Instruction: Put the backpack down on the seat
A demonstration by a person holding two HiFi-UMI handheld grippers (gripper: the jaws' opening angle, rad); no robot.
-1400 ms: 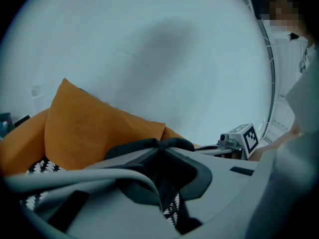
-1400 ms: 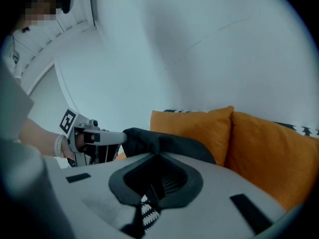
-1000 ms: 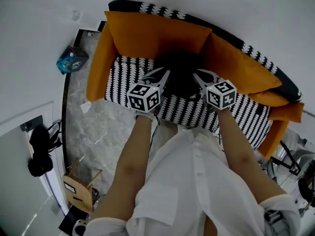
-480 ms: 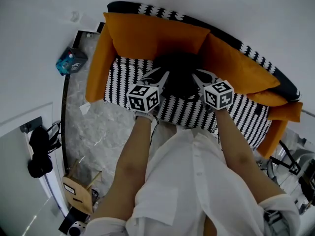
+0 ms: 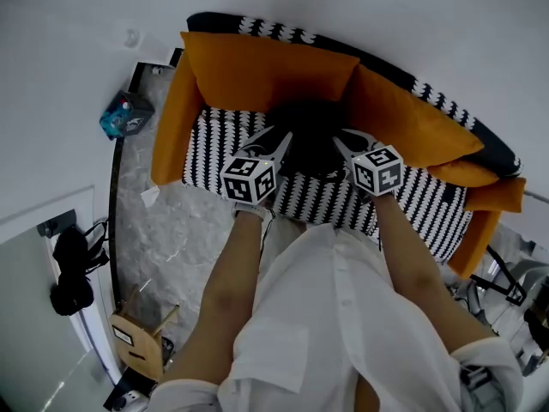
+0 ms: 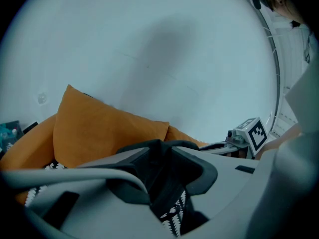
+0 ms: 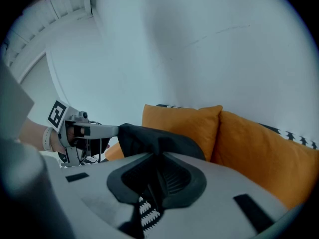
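My left gripper and right gripper are both closed tight on the top fabric of the black backpack, one on each side, so that it is level just over the striped seat.

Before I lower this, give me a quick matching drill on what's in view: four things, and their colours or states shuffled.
1 backpack
2 cushion
3 seat
4 box

A teal, on the floor beside the sofa
B black, clamped by left gripper and right gripper
C orange
D black-and-white pattern

Pairs: 1-B, 2-C, 3-D, 4-A
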